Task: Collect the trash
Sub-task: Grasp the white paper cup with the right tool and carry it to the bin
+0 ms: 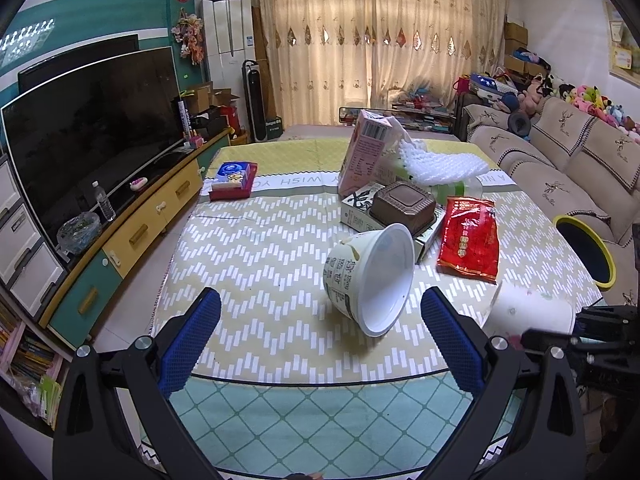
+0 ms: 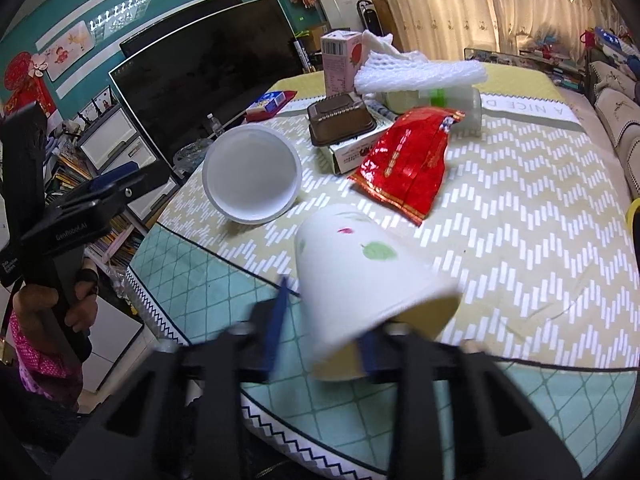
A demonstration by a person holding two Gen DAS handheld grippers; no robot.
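Pinching only the rim wall of the paper cup (image 2: pixel 356 280), our right gripper (image 2: pixel 320 344) could crush or drop it near the table edge. Our left gripper (image 1: pixel 320 336) gapes wide before the tipped tub (image 1: pixel 370 276); farther trash awaits.

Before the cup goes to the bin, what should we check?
1. Right gripper jaws closed on the paper cup's rim: ok.
2. Cup lifted clear of the table: cannot tell.
3. Bin open and nothing in it showing: ok.
4. Left gripper jaws open and empty: ok.
5. Tipped white bowl apart from the cup: ok.
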